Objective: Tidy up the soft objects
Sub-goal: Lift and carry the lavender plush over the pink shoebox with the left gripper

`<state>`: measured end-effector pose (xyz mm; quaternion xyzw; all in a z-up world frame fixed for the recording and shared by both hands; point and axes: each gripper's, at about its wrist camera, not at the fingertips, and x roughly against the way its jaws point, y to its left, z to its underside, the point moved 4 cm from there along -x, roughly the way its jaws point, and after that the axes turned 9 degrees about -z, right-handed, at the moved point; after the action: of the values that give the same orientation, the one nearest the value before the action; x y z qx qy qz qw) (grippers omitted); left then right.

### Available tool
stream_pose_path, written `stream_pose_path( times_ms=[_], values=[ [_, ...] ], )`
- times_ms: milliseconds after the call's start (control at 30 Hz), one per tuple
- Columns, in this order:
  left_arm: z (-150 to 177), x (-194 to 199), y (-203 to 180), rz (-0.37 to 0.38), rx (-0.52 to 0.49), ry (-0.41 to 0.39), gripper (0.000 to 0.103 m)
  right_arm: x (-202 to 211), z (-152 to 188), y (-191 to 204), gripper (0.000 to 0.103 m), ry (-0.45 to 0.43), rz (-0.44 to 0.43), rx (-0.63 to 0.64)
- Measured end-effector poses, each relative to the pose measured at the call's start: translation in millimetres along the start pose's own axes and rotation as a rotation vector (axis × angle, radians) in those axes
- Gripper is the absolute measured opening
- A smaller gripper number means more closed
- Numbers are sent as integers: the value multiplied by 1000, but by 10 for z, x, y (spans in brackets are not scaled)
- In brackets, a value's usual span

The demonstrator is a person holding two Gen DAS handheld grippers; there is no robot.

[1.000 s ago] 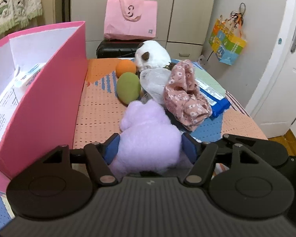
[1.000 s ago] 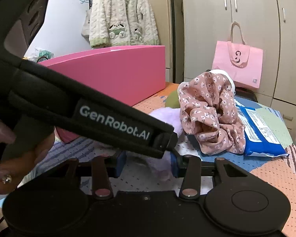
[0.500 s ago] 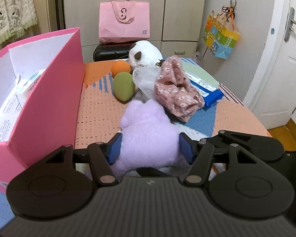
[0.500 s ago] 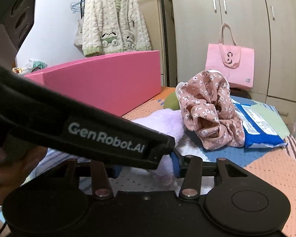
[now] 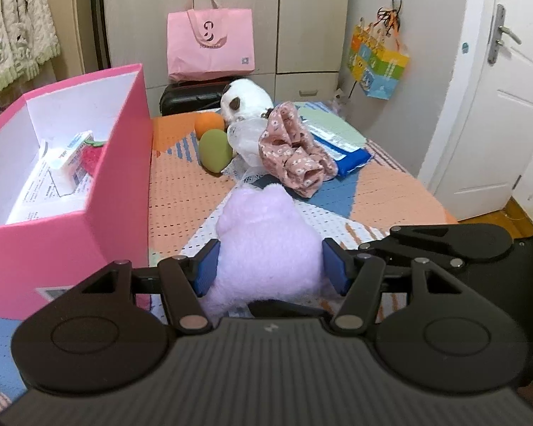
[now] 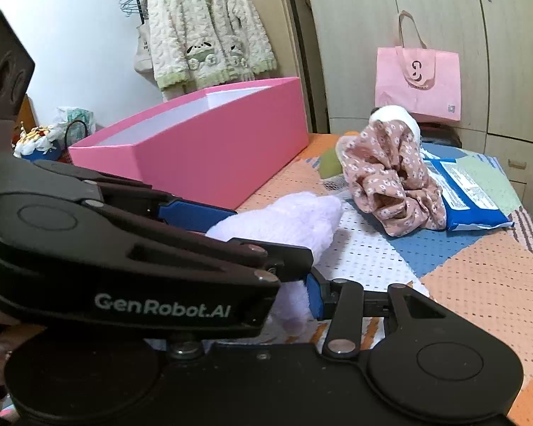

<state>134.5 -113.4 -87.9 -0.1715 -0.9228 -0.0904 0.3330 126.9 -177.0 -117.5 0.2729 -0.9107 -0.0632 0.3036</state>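
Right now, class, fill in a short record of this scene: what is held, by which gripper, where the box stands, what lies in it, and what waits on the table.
held item: lilac plush toy
left gripper: jaws pressed on the plush's two sides
right gripper: jaws on a lower end of the same plush
pink box: open-topped, to the plush's left in the left wrist view
box contents: white packet, red strawberry-like item
on the table: floral cloth, green ball, orange ball, white plush, blue pack

Open mat ahead — clutter at the far end
The pink box (image 5: 117, 191) walls the left side; bare patterned mat (image 5: 181, 191) lies beside it — the floral cloth (image 5: 295, 156) and green ball (image 5: 215, 149) crowd farther on.
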Motion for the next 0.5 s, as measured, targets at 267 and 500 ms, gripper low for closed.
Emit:
stream_pose_path(
  times_ms=[267,500],
  values=[
    [-6,422,130,48,-1,9,60,240,-105,342,51,34,-1,66],
    [-77,801,292,43,-24,34,60,396,-245,717,51,51,-8,116]
  ],
)
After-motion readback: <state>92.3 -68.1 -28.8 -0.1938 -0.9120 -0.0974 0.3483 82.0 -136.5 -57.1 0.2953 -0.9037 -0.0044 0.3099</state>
